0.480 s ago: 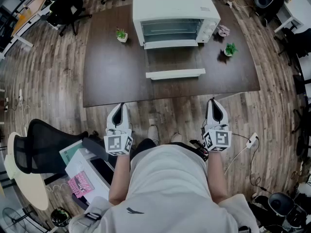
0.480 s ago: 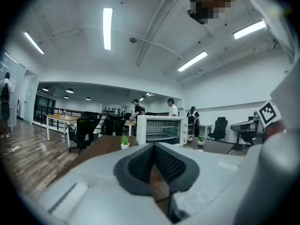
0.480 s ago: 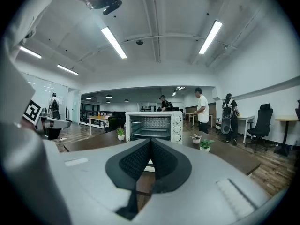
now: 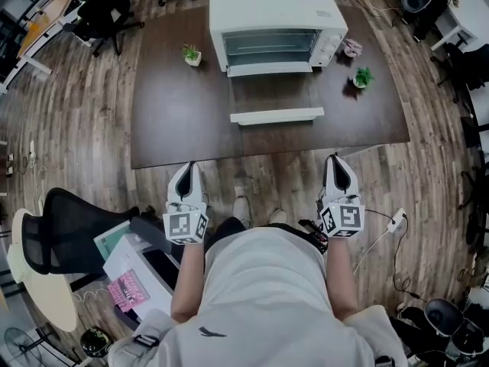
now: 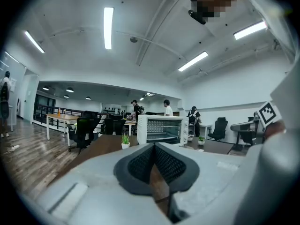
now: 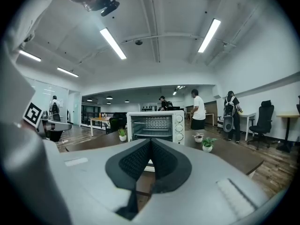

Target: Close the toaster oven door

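A white toaster oven [image 4: 276, 23] stands at the far middle of a dark brown table [image 4: 176, 113]. Its door [image 4: 276, 116] hangs open, folded down flat toward me, the glass showing the table through it. The oven [image 5: 161, 130] also shows in the left gripper view and, as the oven [image 6: 157, 125], in the right gripper view. My left gripper [image 4: 186, 176] and right gripper [image 4: 338, 168] hover just short of the table's near edge, both shut with nothing between the fingers, well apart from the door.
Small potted plants stand on the table: one plant [image 4: 191, 54] left of the oven, another plant [image 4: 362, 77] to its right, with a small pot [image 4: 351, 48] behind. A black office chair [image 4: 65, 232] and a box sit at my left. People stand far behind.
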{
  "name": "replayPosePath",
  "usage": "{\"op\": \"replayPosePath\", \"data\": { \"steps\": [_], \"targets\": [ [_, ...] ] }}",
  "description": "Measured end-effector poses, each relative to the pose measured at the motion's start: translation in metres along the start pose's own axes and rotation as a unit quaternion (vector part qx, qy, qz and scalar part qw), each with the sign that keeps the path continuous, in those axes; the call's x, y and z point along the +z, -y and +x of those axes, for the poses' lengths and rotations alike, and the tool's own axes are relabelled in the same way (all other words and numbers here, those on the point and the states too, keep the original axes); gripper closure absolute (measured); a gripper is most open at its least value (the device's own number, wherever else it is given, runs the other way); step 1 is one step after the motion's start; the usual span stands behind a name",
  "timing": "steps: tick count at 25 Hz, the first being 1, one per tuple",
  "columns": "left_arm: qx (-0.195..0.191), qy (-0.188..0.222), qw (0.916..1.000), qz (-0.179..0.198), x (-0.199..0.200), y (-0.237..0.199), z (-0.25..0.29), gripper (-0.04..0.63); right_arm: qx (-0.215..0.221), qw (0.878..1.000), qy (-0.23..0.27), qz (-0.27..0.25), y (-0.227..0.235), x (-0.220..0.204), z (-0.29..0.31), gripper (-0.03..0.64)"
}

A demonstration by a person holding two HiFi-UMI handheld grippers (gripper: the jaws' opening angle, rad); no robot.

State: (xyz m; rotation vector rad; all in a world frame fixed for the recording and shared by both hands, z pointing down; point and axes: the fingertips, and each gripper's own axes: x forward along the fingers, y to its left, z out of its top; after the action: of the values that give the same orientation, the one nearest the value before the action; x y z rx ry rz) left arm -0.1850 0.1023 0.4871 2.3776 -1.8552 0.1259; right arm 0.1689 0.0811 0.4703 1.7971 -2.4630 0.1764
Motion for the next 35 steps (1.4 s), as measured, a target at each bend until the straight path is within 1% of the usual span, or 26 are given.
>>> {"op": "replayPosePath", "data": {
  "steps": [7,16,29,35],
  "targets": [
    [-0.004,-0.002,1.0000,-0.001,0.000,-0.002,0.002,0.591,0.005,1.000,0.003,0.001,-0.007,0.001,0.004,0.617],
    [-0.013,-0.006,0.9999,-0.005,0.000,-0.018,0.012,0.591,-0.008,1.000,-0.009,0.000,-0.011,-0.001,0.014,0.617],
    [-0.045,-0.010,0.9989,-0.011,0.003,-0.054,0.046,0.591,-0.040,0.999,-0.025,-0.011,-0.025,0.001,0.049,0.617],
    [-0.055,-0.013,0.9983,-0.013,0.002,-0.057,0.069,0.591,-0.039,0.999,-0.033,-0.016,-0.023,0.001,0.067,0.617]
  ]
}}
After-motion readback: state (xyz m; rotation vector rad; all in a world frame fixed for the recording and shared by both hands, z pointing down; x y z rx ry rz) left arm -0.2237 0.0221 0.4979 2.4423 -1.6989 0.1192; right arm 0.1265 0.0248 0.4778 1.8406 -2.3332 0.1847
